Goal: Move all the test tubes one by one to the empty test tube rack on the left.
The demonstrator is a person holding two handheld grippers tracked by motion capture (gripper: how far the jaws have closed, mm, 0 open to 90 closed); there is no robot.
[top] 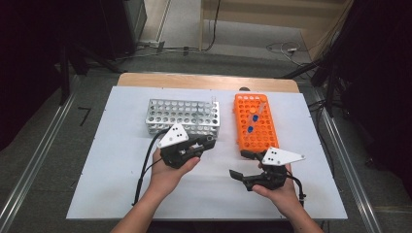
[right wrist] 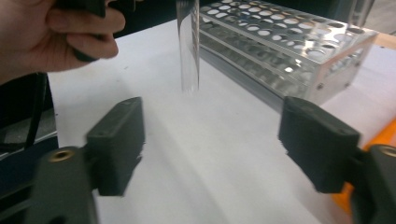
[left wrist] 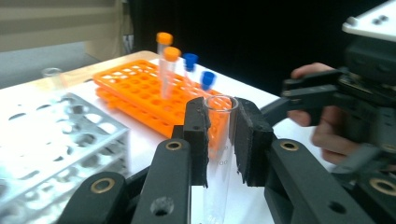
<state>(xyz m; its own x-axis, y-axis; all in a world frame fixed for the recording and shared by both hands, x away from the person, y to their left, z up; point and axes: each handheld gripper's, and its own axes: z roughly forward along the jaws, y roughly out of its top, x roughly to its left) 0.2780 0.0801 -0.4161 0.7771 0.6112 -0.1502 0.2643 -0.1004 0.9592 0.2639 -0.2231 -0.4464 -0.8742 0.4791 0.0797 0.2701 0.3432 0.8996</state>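
A clear, uncapped tube [left wrist: 220, 112] stands upright between the black pads of my left gripper [left wrist: 220, 140], which is shut on it. In the high view the left gripper [top: 210, 141] hovers just in front of the metal rack [top: 182, 116], at its right end. The right gripper [top: 239, 164] is lower right of it, near the front end of the orange rack [top: 255, 128], its jaws wide open with nothing between them. In the right gripper view the held tube [right wrist: 188, 46] hangs above the white table, beyond the open right gripper [right wrist: 217, 149].
The orange rack [left wrist: 135, 88] holds two orange-capped tubes [left wrist: 169, 70] and two blue-capped ones [left wrist: 205, 80]. One clear tube [top: 213, 100] stands at the metal rack's far right corner. A white sheet [top: 121, 189] covers the table, and the floor lies beyond its edges.
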